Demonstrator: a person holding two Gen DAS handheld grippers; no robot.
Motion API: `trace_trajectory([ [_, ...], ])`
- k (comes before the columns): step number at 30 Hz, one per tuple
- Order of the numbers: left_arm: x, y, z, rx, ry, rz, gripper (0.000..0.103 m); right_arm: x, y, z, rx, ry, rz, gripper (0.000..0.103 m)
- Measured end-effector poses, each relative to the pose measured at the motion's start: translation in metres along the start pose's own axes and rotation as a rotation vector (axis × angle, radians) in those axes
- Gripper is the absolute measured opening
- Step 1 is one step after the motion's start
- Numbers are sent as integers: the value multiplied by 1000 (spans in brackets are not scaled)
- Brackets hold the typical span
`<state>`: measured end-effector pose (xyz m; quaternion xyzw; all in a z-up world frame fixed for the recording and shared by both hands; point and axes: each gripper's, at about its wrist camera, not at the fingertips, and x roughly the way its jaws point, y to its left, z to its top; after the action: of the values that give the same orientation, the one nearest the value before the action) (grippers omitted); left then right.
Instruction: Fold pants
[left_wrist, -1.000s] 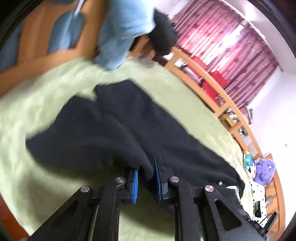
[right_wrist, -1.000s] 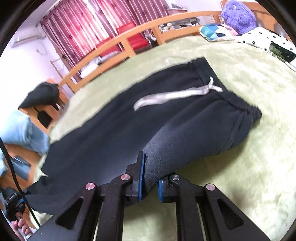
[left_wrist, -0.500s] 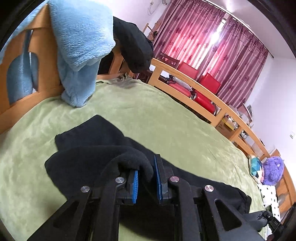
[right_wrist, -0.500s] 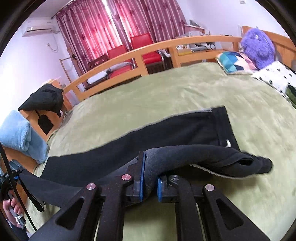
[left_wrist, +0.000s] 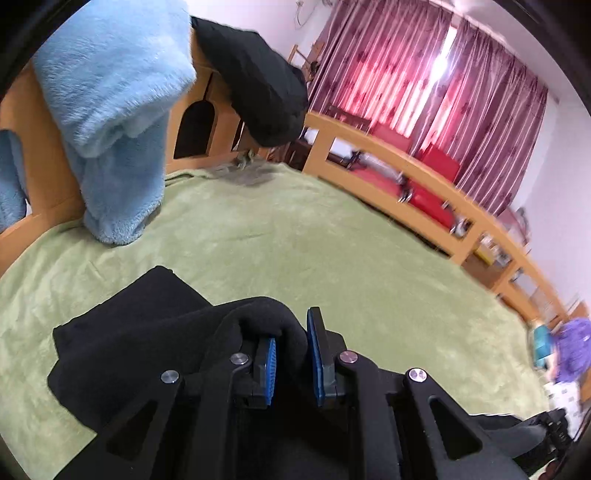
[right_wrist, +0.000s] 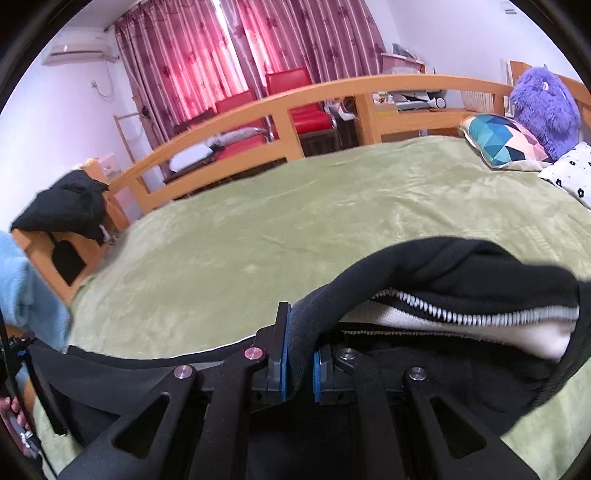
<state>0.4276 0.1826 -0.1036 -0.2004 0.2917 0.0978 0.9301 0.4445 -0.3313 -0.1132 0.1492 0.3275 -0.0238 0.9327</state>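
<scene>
Left gripper (left_wrist: 290, 360) and right gripper (right_wrist: 298, 360) each clamp the black pants (right_wrist: 443, 273), strung lengthwise between them, leg end left, waistband right, above the green bed (right_wrist: 295, 229).

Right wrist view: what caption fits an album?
Right gripper clamps black pants above a green blanket.

Pants (left_wrist: 140, 332) on bed (left_wrist: 314, 251), pillow (right_wrist: 502, 142) beyond

Matt black fleece pants (left_wrist: 140, 332); plush green bed cover (right_wrist: 295, 229); smooth wooden bed rail (right_wrist: 280, 101); ribbed blue finger pads (left_wrist: 314, 354).
</scene>
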Motion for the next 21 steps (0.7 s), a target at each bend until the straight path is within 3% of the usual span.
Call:
trace_trajectory([
  [4, 31, -6, -17, 35, 51, 38, 18, 53, -2, -17, -27, 131, -40, 18],
  [7, 42, -18, -28, 112, 84, 97, 28, 74, -9, -31, -71, 220, -98, 22],
  [9, 37, -26, -30, 166, 86, 127, 38, 66, -14, -33, -74, 206, -98, 25],
  [12, 17, -22, -23, 140, 66, 44, 50, 38, -18, -29, -65, 140, -73, 41],
  [14, 5, -19, -17, 119, 84, 21, 52, 19, -14, -27, -93, 101, -86, 47],
  [19, -21, -7, -5, 67, 141, -75, 53, -28, 12, -28, -168, 70, -76, 48],
  [20, -26, -3, -3, 52, 162, -96, 63, -36, 20, -30, -180, 73, -66, 48],
  [21, -35, 2, 0, 36, 157, -84, 86, -41, 28, -32, -186, 71, -59, 48],
])
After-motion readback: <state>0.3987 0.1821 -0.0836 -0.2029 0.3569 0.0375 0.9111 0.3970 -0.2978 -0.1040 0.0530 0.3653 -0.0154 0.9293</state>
